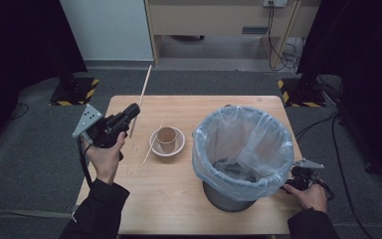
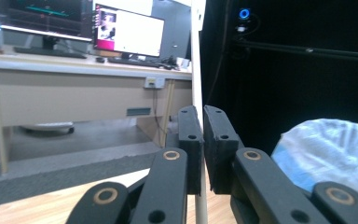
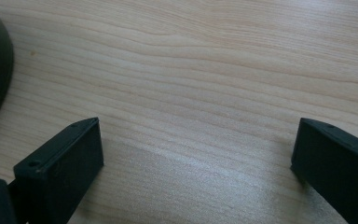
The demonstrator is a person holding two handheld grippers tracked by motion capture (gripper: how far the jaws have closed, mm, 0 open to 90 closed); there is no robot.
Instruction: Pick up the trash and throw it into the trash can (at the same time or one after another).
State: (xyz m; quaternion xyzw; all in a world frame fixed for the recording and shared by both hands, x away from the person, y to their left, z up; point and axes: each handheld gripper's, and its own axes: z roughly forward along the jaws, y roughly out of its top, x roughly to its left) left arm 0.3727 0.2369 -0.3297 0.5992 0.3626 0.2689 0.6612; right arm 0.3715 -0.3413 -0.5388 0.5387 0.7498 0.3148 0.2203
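The left gripper [image 2: 201, 140] had its jaws clenched on a thin wooden stick [image 1: 142, 97], apparently upright, while the right gripper [image 3: 196, 158] rested released on the desk [image 3: 191, 70].

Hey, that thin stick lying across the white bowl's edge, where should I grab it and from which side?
Grip the stick on its near stretch, between the bowl rim and its end on the table, from above with jaws across it. It seems propped on the rim, so it is likely raised there, and the cup crowds the far part.
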